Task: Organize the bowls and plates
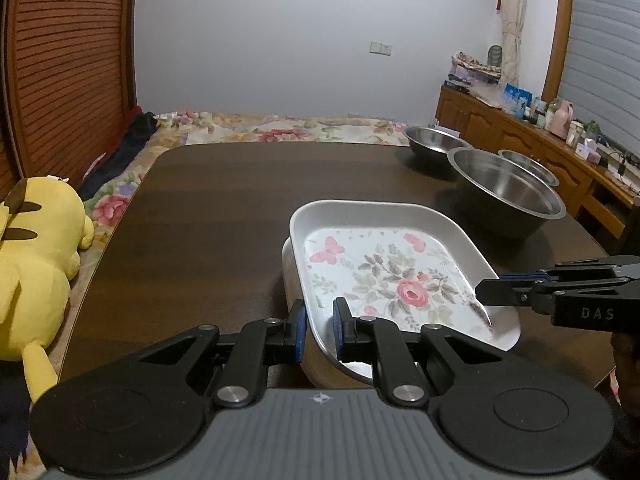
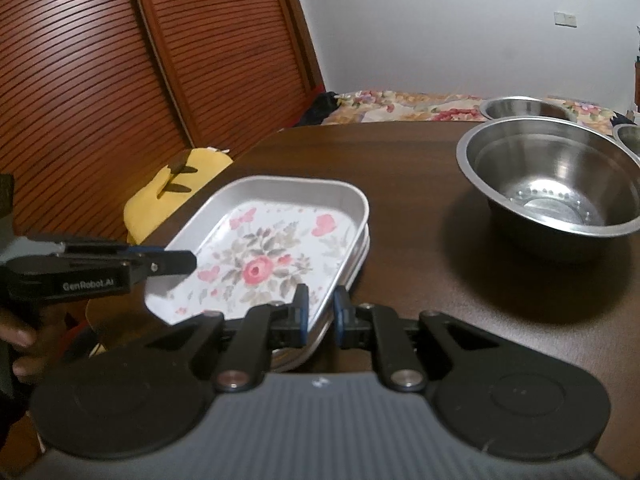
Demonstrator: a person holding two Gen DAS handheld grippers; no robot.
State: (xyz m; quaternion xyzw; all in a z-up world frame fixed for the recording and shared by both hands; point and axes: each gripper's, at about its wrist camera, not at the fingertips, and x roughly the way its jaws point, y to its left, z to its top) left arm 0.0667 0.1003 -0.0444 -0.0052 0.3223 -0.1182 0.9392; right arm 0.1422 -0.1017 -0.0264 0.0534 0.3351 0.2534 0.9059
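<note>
A rectangular metal plate with a floral print (image 1: 384,276) (image 2: 264,256) lies on top of another plate (image 1: 290,272) (image 2: 358,260), slightly askew, on the dark wooden table (image 1: 200,208). My left gripper (image 1: 320,330) is shut on the floral plate's near-left rim. My right gripper (image 2: 320,316) is shut on its opposite rim, and shows from the side in the left wrist view (image 1: 492,290). A large steel bowl (image 1: 506,192) (image 2: 556,176) and two smaller steel bowls (image 1: 436,142) (image 1: 528,166) stand at the table's far right.
A yellow plush toy (image 1: 36,264) lies off the table's left edge on a floral bedspread (image 1: 280,128). A wooden sideboard with clutter (image 1: 552,132) stands at the right. Slatted wooden doors (image 2: 100,80) are on the left.
</note>
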